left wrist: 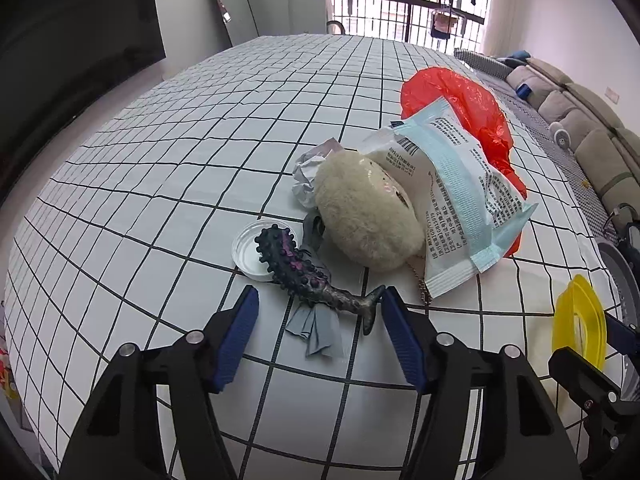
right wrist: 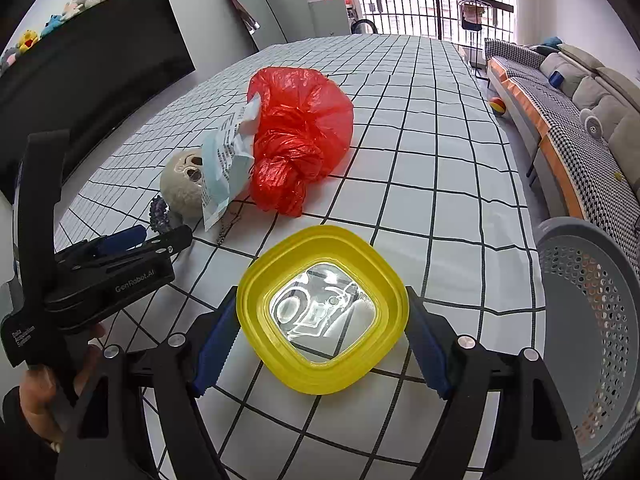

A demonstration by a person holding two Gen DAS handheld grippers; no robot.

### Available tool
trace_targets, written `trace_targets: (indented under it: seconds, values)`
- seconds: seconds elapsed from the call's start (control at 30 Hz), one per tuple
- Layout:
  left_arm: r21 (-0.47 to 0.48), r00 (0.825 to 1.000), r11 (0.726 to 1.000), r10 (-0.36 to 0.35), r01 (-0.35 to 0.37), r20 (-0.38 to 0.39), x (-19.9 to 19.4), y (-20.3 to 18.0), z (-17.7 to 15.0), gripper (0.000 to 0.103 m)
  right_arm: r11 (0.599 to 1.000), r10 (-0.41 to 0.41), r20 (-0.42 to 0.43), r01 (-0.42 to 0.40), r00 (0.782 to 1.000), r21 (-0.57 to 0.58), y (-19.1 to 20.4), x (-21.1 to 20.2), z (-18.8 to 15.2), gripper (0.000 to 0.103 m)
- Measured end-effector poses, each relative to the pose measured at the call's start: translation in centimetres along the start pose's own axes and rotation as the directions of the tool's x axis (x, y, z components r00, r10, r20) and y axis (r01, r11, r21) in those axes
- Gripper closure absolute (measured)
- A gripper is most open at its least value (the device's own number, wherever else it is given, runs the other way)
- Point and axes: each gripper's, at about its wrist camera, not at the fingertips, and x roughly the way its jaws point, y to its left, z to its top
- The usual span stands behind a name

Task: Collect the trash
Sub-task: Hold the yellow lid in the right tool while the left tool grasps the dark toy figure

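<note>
The far and left stretches of the table [left wrist: 192, 128] lay open. A heap around the red bag [right wrist: 304, 136] blocked the middle; a grey basket [right wrist: 592, 320] crowded the right edge.

Your right gripper [right wrist: 322, 330] clamps a yellow square lid [right wrist: 320, 376] over the grid-checked tablecloth [right wrist: 440, 184]. Red plastic bag [right wrist: 300, 136] lies beyond; grey perforated basket [right wrist: 592, 320] at right; your left gripper [right wrist: 132, 240] at left.
</note>
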Motion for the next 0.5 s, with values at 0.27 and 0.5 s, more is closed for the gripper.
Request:
trace_targets:
  seconds: [0.27,0.5]
  values:
    - [-0.01,0.999,0.999,-0.043,0.043,0.004,-1.1,0.6,-0.8,0.074,1.0,-0.002,0.001,0.002,1.0,-0.004,0.1,-0.2,-0.1,0.028]
    - [-0.018,0.998,0.998,-0.052,0.052,0.02,-2.4,1.6,-1.3,0.078,1.0,-0.001,0.007,0.001,1.0,-0.012,0.5,-0.6,-0.1,0.028]
